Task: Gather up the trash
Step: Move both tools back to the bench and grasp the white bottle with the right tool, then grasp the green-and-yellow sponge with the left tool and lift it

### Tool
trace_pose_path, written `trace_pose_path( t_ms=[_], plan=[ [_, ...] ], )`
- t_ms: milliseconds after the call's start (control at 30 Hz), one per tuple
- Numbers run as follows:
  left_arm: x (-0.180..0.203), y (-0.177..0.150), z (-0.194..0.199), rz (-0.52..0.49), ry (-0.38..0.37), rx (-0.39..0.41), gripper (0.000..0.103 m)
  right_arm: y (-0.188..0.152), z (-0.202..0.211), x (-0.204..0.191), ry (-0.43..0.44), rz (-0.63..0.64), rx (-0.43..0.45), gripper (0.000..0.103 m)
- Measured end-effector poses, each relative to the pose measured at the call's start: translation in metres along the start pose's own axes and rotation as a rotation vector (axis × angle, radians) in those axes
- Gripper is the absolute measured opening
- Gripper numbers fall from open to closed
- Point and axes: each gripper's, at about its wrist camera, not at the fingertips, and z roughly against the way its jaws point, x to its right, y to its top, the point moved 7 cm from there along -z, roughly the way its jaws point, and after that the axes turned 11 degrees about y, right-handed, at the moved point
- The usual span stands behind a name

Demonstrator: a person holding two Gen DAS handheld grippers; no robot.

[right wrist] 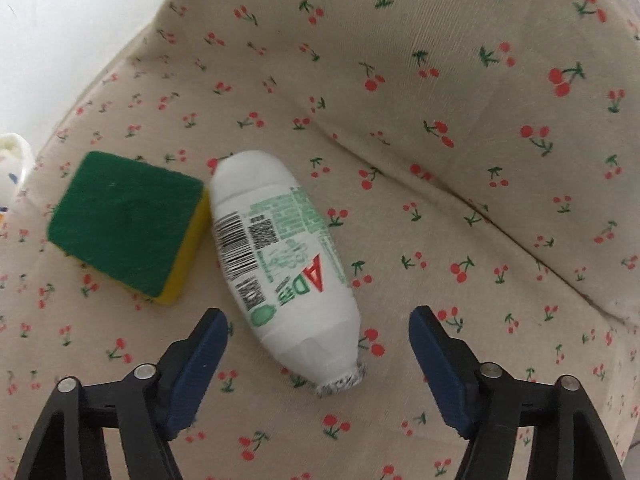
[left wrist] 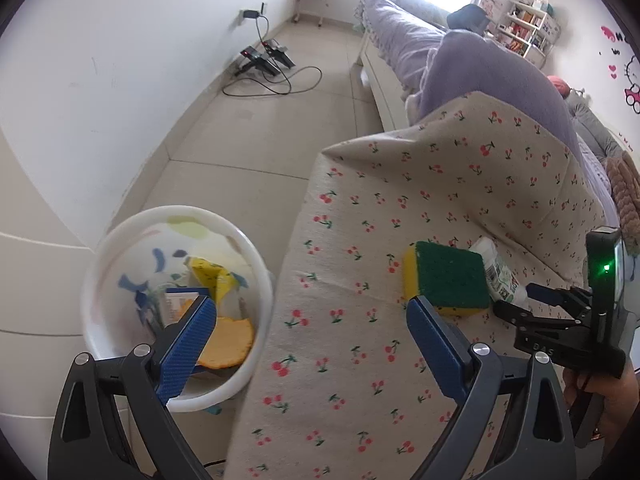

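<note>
A white plastic bottle (right wrist: pixel 280 264) with green print lies on its side on the cherry-print cover (right wrist: pixel 440 120), touching a green and yellow sponge (right wrist: pixel 128 220). My right gripper (right wrist: pixel 318 320) is open, its jaws on either side of the bottle's neck end. In the left wrist view the sponge (left wrist: pixel 448 280) and bottle (left wrist: pixel 500 276) lie ahead to the right, with the right gripper (left wrist: pixel 536 300) just behind them. My left gripper (left wrist: pixel 312 308) is open and empty, above the gap between the cover and a white bin (left wrist: pixel 256 272) that holds yellow scraps and a small box.
The cover rises into a backrest (left wrist: pixel 460 152) behind the objects. A bed with purple bedding (left wrist: pixel 460 60) lies beyond. Cables and chargers (left wrist: pixel 268 60) lie on the tiled floor by the white wall. A shelf (left wrist: pixel 528 28) stands at the far right.
</note>
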Motion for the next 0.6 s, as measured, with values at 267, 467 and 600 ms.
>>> trace_pose_path(
  t_ms=[267, 467, 600],
  plan=[
    [0.033, 0.002, -0.014, -0.014, -0.051, -0.030, 0.097, 0.003, -0.010, 0.004, 0.010, -0.005, -0.003, 0.052],
    [0.066, 0.003, -0.024, -0.031, -0.120, -0.041, 0.097, -0.005, 0.005, 0.008, 0.017, -0.006, 0.008, 0.051],
    [0.091, 0.004, -0.029, -0.043, -0.180, -0.029, 0.088, -0.008, 0.023, 0.014, 0.040, -0.035, 0.032, 0.051]
  ],
)
